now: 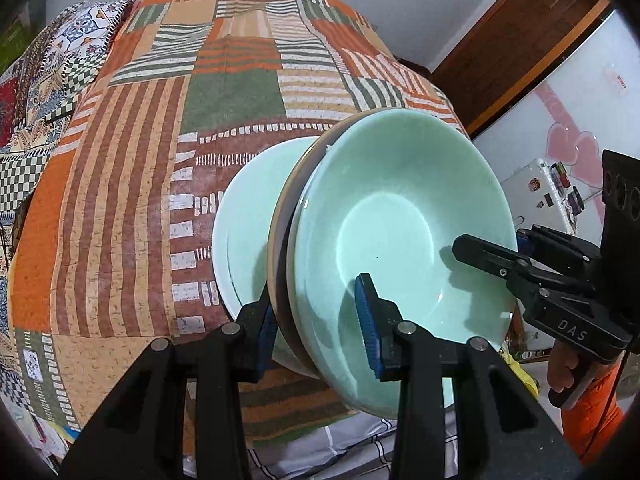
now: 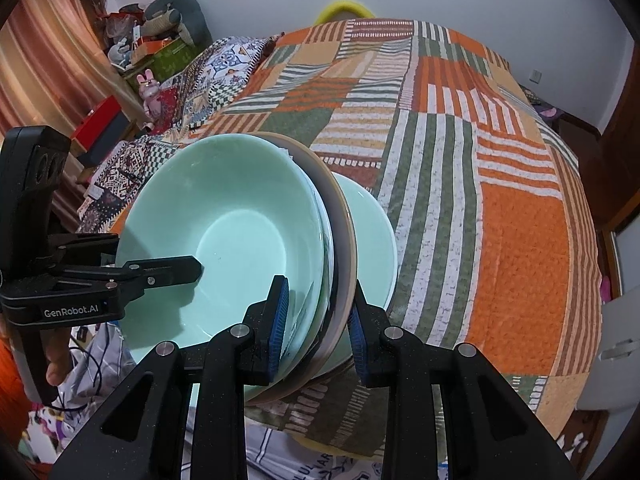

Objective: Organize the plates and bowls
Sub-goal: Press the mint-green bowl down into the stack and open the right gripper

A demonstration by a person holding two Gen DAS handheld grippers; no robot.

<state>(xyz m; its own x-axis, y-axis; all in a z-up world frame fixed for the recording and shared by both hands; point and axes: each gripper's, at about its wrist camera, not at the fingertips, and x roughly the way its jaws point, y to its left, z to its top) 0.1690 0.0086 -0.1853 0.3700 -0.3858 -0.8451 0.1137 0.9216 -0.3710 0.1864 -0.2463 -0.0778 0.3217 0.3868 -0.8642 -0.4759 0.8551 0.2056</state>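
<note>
Patchwork cloth (image 1: 120, 200) covers the tabletop beneath a stack of green bowls (image 1: 400, 216) with a tan-rimmed plate (image 1: 280, 240) sandwiched in it, held tilted at the near edge. Left tongs (image 1: 320, 320) and right tongs (image 2: 316, 320) each clench opposite rims. Risk: uneven hand motion or a shallow rim bite could let the glazed pieces slide apart and fall.

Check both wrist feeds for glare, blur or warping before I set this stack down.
Left wrist view: sharp, small glints on the green bowl, the tablecloth bulging from fisheye, corners dark. Right wrist view: also sharp, soft sheen inside the bowl, the same bulge, the left gripper casting a faint shadow.
</note>
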